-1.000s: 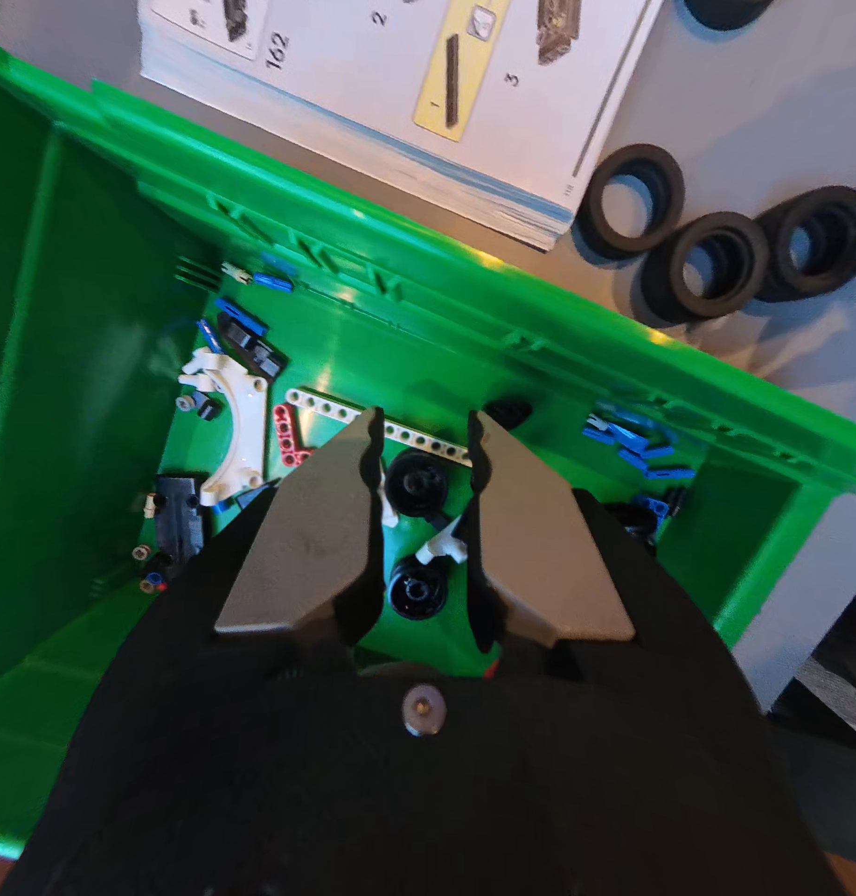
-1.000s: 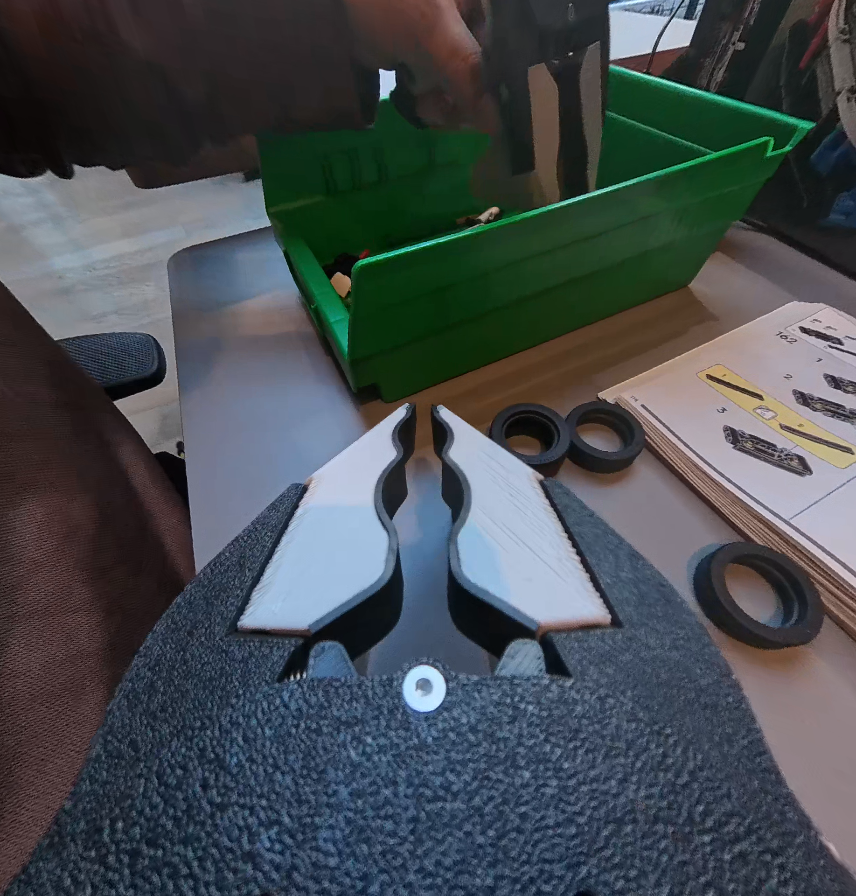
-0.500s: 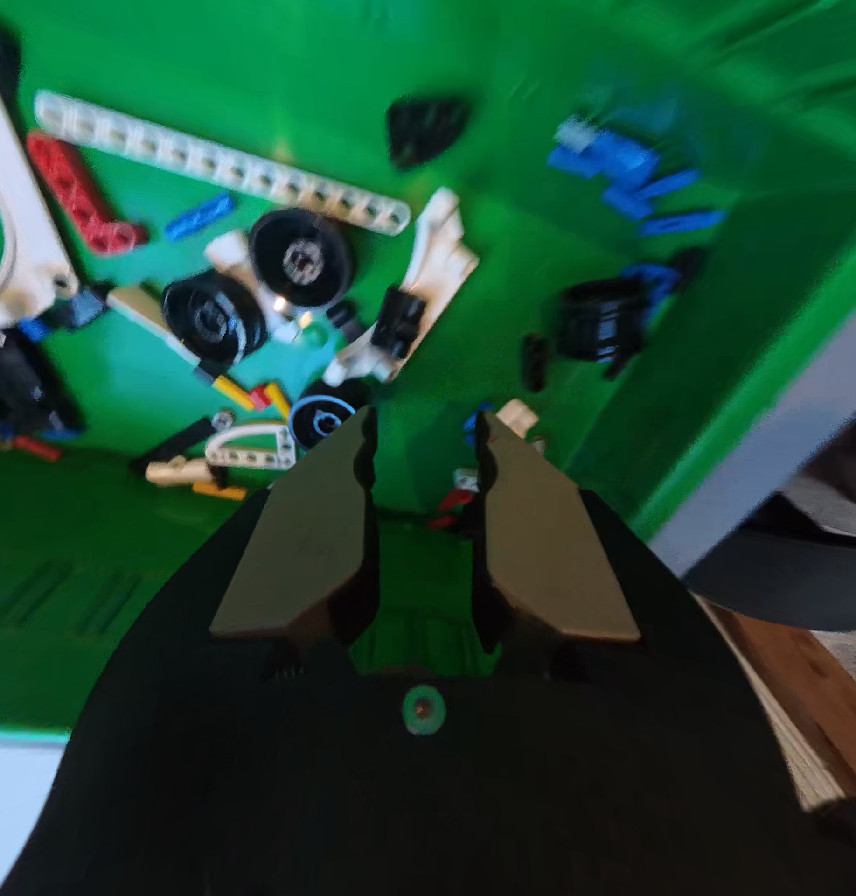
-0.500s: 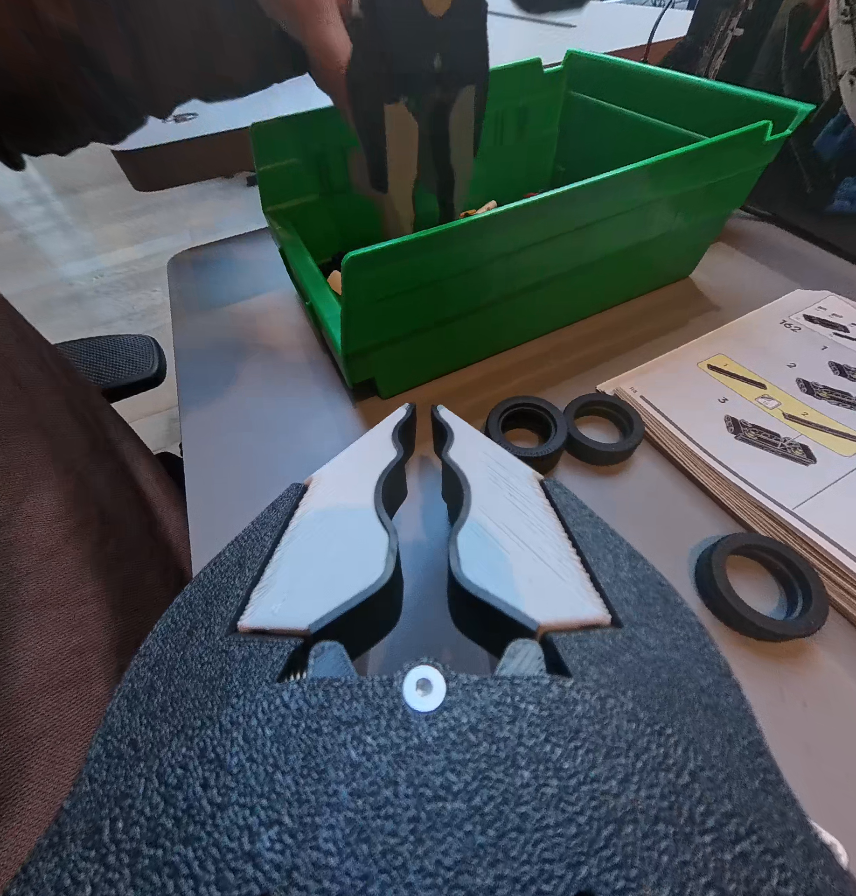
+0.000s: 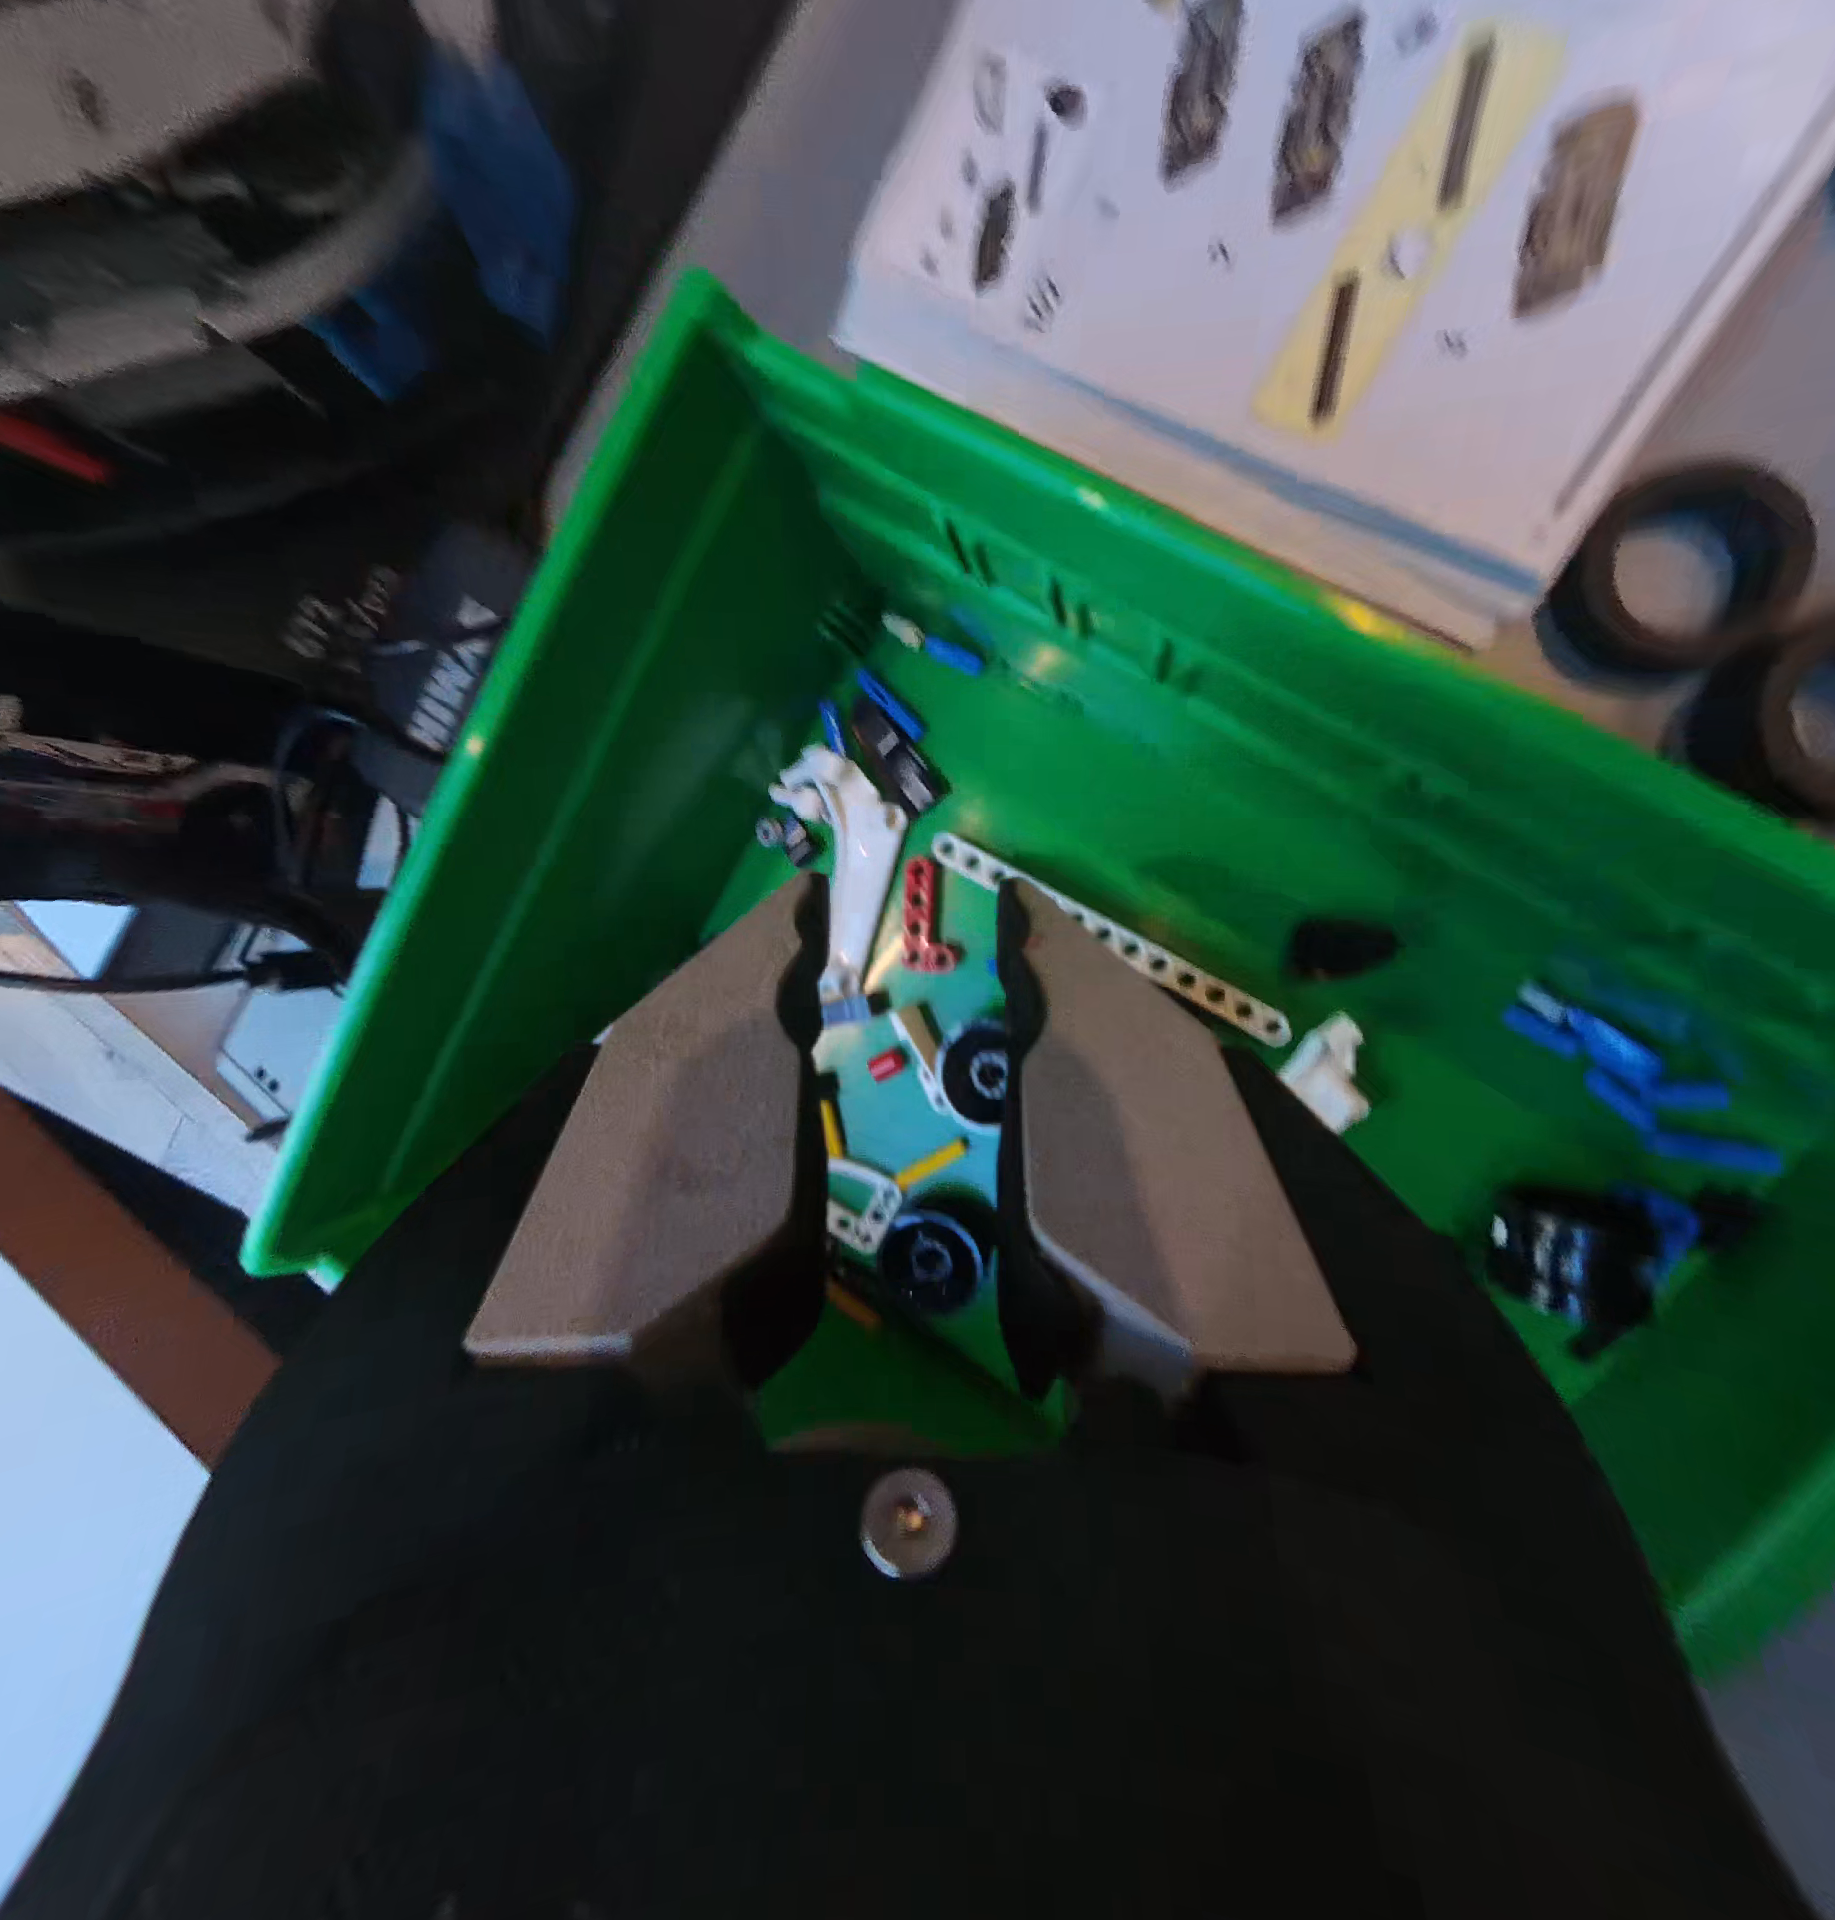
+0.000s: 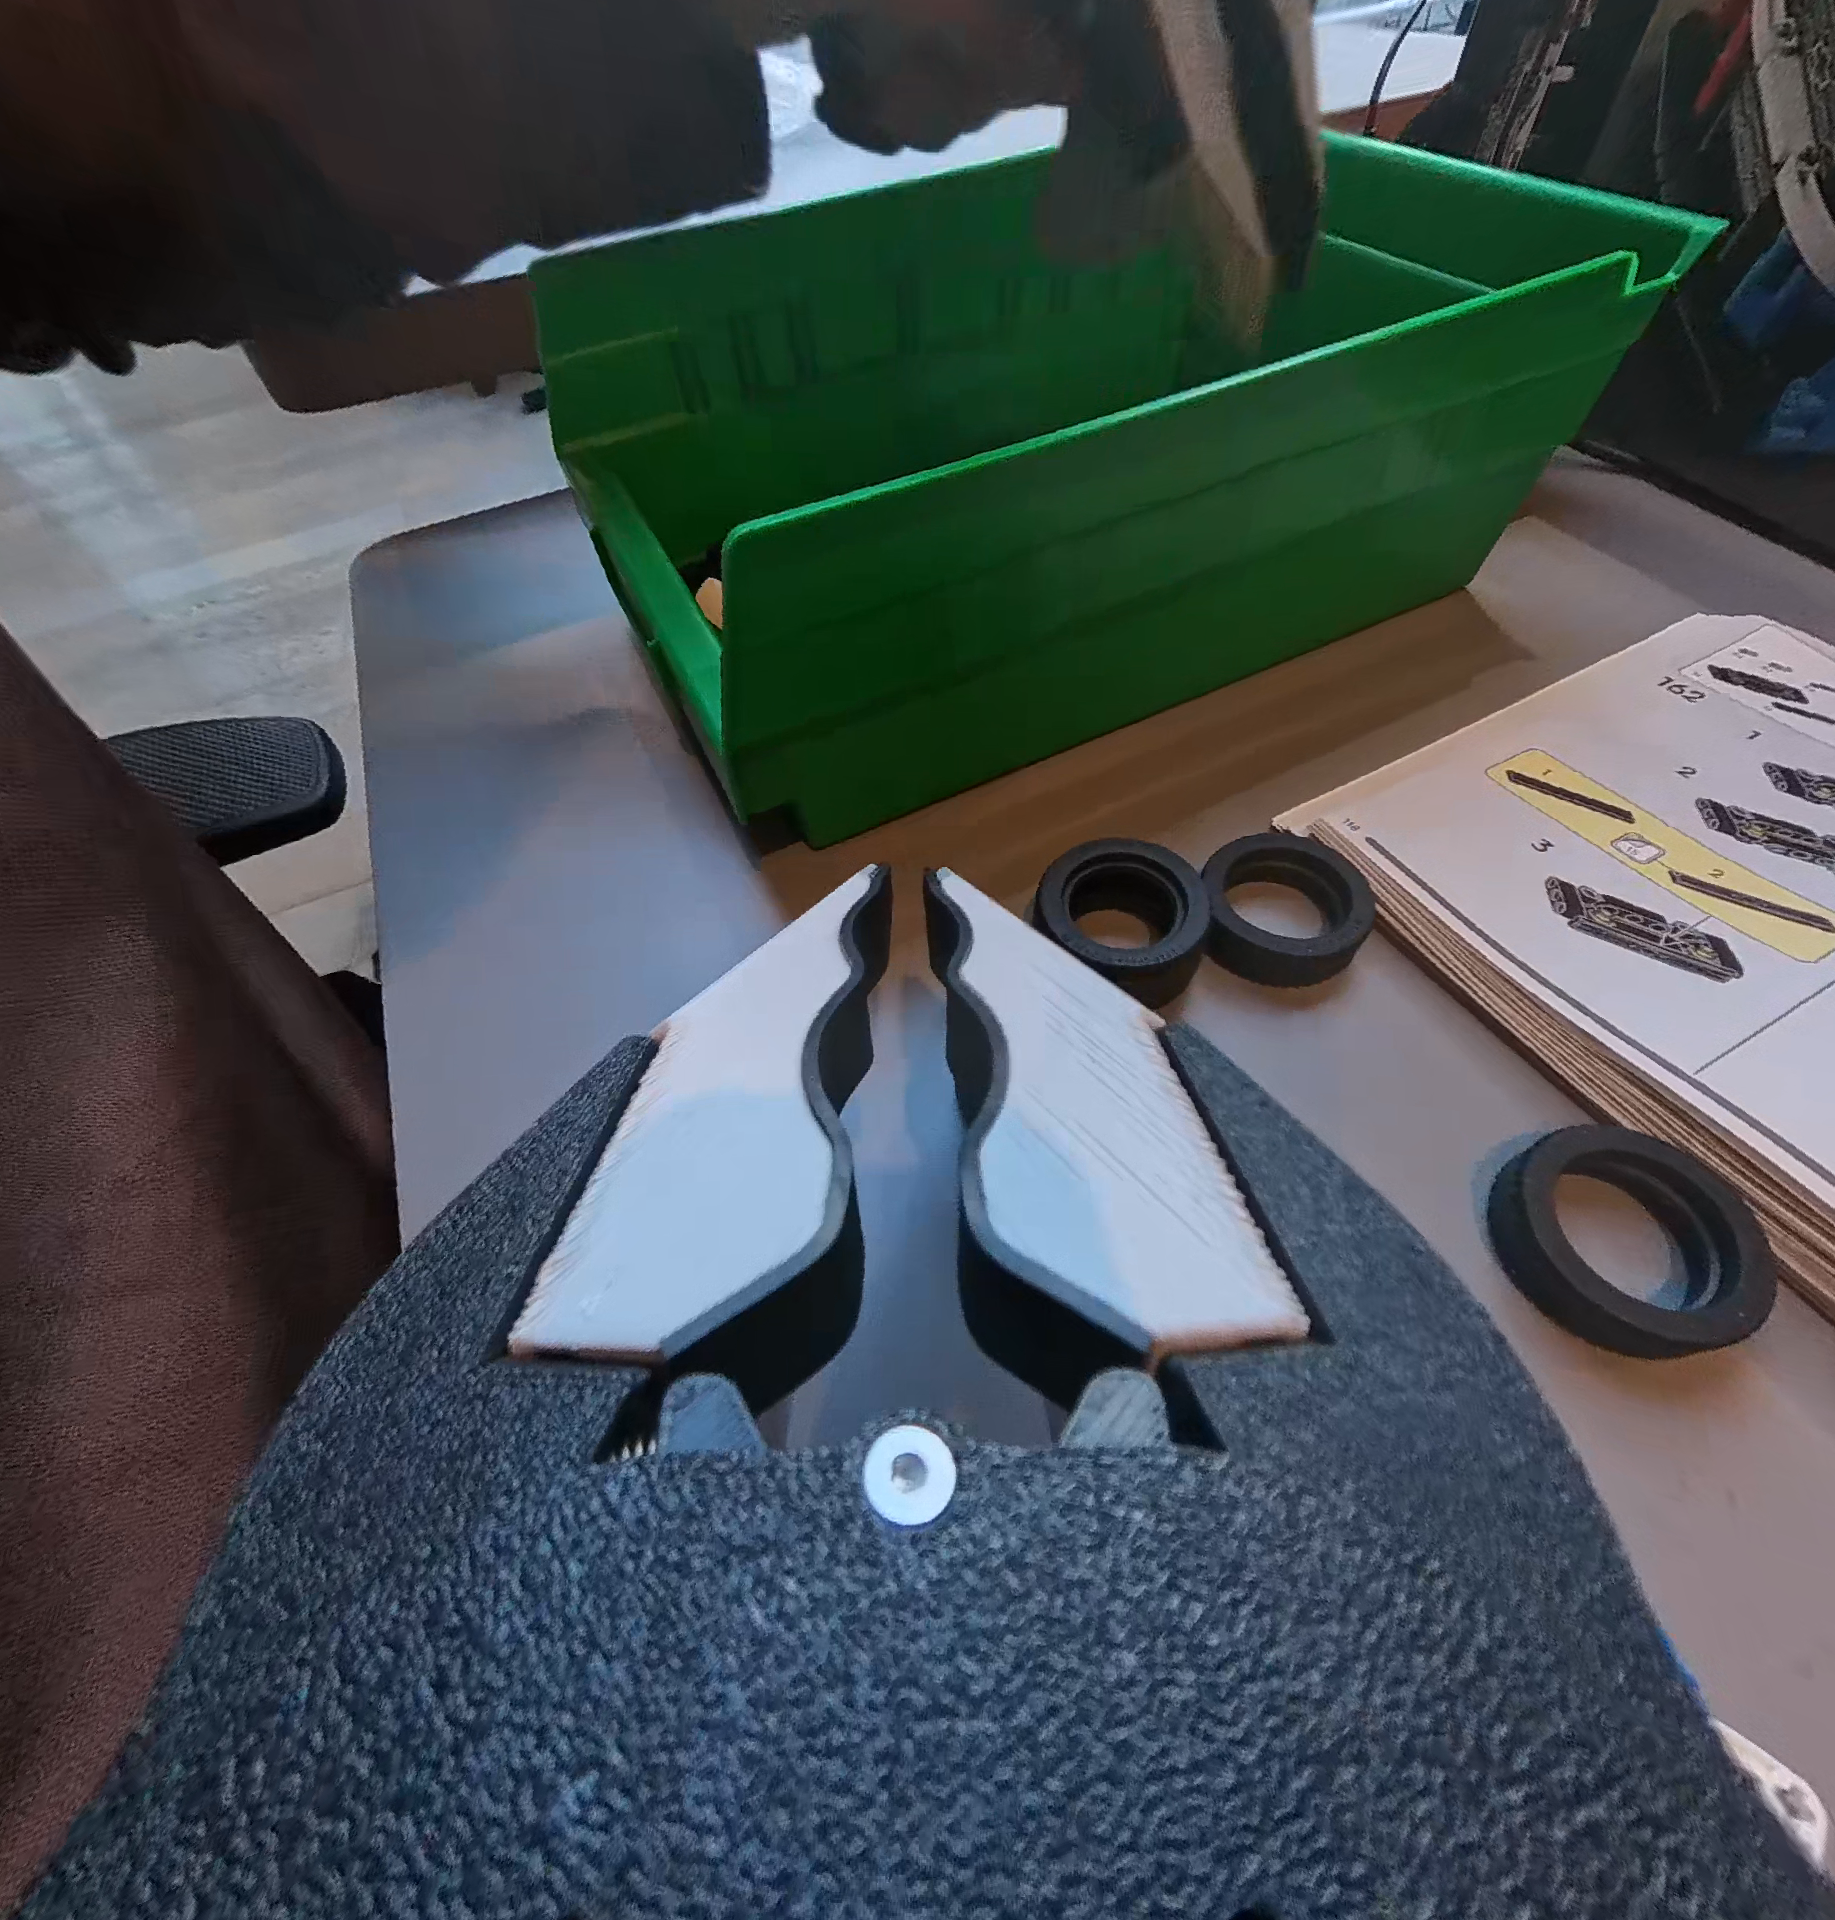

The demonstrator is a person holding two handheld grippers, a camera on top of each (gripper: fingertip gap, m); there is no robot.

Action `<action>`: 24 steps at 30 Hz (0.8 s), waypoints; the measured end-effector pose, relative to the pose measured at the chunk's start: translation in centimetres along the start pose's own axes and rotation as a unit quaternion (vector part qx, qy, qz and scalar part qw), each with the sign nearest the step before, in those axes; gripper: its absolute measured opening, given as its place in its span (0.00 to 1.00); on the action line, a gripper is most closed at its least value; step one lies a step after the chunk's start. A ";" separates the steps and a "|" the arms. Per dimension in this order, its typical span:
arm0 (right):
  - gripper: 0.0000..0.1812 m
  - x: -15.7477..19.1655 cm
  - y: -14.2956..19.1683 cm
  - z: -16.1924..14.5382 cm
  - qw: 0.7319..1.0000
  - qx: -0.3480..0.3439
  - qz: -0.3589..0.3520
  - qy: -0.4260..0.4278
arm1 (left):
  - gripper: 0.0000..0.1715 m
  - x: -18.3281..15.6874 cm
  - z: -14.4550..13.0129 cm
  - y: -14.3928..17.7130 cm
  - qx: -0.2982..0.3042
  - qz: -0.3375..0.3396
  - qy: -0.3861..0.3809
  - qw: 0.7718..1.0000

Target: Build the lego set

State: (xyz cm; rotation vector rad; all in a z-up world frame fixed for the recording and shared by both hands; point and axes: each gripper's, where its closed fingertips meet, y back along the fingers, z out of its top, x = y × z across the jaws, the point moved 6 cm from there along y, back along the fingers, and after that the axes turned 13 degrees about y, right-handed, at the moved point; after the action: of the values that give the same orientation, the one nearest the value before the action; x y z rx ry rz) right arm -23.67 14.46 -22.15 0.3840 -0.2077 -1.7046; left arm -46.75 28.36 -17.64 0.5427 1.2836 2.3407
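My left gripper (image 5: 908,904) is open and empty, above the inside of the green bin (image 5: 622,790). On the bin floor under it lie loose lego parts: a long white beam (image 5: 1110,945), a red L-beam (image 5: 923,920), a white arch (image 5: 856,873), two black wheel hubs (image 5: 928,1257) and blue pins (image 5: 1640,1081). The right wrist view shows the left gripper (image 6: 1204,156), blurred, over the bin (image 6: 1100,644). My right gripper (image 6: 905,894) is shut and empty, low over the grey table in front of the bin.
Three black tyres (image 6: 1115,920) (image 6: 1287,909) (image 6: 1630,1236) lie on the table (image 6: 497,790) right of my right gripper. An open instruction booklet (image 6: 1671,862) lies at the right. A chair armrest (image 6: 227,769) and a person's brown sleeve (image 6: 165,1143) are at the left. The gap from one gripper's tips to the other's is roughly 25 cm. To reach the white arch (image 5: 856,873) in a straight line is about 8 cm for my left fingers, about 25 cm for my right.
My left gripper has swept through the bin and come up and toward its right end, still open and empty. The right gripper has hardly moved.
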 end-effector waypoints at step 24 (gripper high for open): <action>0.04 -1.4 0.4 0.3 0.999 -0.045 -0.024 -0.018 | 0.10 0.6 3.2 -8.4 -0.026 -0.058 0.004 0.998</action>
State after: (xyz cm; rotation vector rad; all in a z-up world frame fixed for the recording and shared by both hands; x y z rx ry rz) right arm -23.25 15.78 -21.50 0.2926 -0.1484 -1.7631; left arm -44.21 34.98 -23.18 0.4317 1.2207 2.2753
